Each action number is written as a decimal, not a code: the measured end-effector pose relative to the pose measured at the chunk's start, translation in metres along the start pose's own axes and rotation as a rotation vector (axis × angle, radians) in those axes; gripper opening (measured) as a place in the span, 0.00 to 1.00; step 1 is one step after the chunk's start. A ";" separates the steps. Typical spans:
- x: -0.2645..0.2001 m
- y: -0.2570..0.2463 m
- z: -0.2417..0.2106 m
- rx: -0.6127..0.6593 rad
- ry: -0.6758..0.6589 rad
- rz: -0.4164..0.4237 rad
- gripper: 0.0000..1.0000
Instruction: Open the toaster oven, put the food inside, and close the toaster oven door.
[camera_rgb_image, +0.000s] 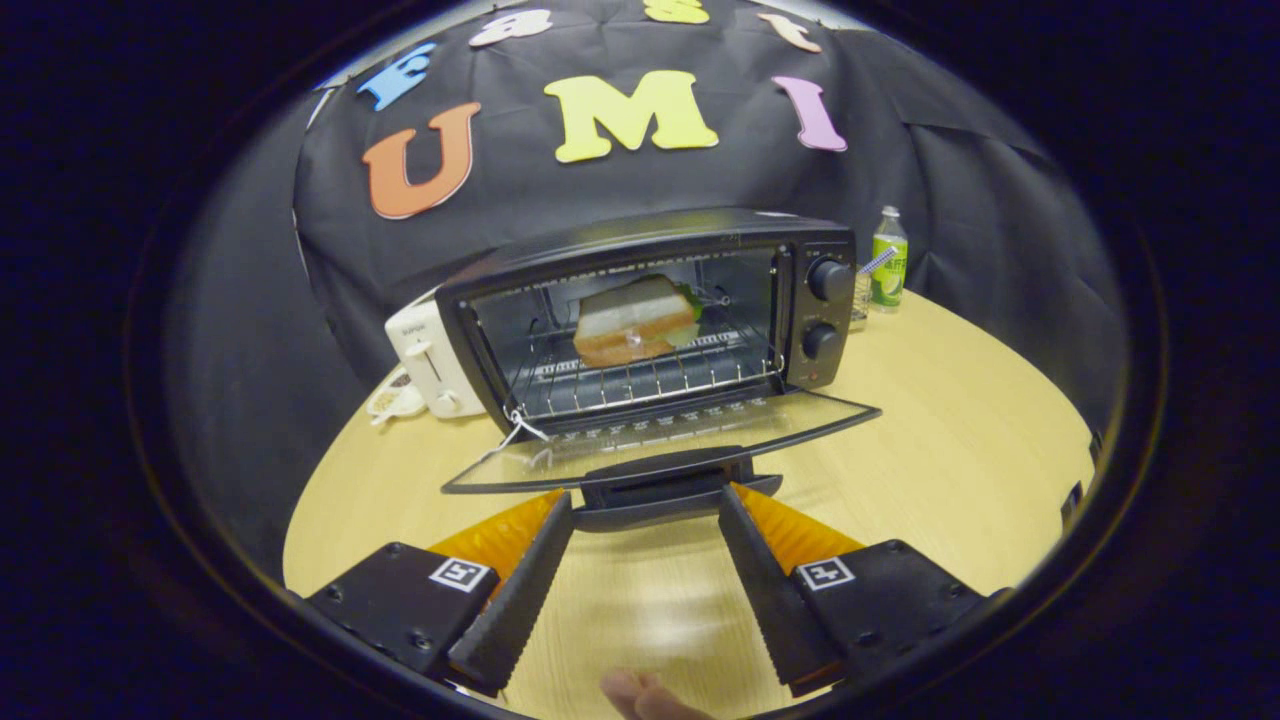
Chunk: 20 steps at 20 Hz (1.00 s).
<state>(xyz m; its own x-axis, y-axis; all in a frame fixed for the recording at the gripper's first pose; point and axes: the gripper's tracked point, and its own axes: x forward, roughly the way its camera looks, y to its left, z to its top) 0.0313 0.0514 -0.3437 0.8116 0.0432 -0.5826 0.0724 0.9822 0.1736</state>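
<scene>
A fingertip (640, 692) of the person's hand shows closest in, low between the two fingers, over the pale wooden desk (950, 470). The gripper (645, 500) has its fingers spread wide, pinching nothing; their tips sit at either end of the door handle (665, 488), whether touching it or just short of it I cannot tell. Each finger's black base carries a small square black-and-white marker (460, 574).

Beyond the fingers stands the black toaster oven (700, 240), its glass door (660, 440) let down nearly flat toward the gripper. Inside, on the wire rack (640, 380), rests the food: a sandwich (633, 322) of pale bread with something green at its far side. Two round knobs (828, 280) sit one above the other on the oven's panel; the printing there is too small to read.

Just beside the oven is a white pop-up toaster (425, 365) with faint lettering I cannot read. On the oven's other side, farther back, stands a bottle (888, 262) with a green label, illegible.
</scene>
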 end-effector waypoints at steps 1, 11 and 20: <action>0.000 0.000 0.001 0.003 -0.007 0.001 0.96; -0.011 0.011 0.046 -0.071 -0.219 0.036 0.96; -0.038 0.000 0.113 -0.030 -0.252 0.038 0.96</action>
<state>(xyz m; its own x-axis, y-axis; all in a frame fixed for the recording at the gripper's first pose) 0.0660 0.0287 -0.2317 0.9324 0.0373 -0.3594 0.0244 0.9859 0.1656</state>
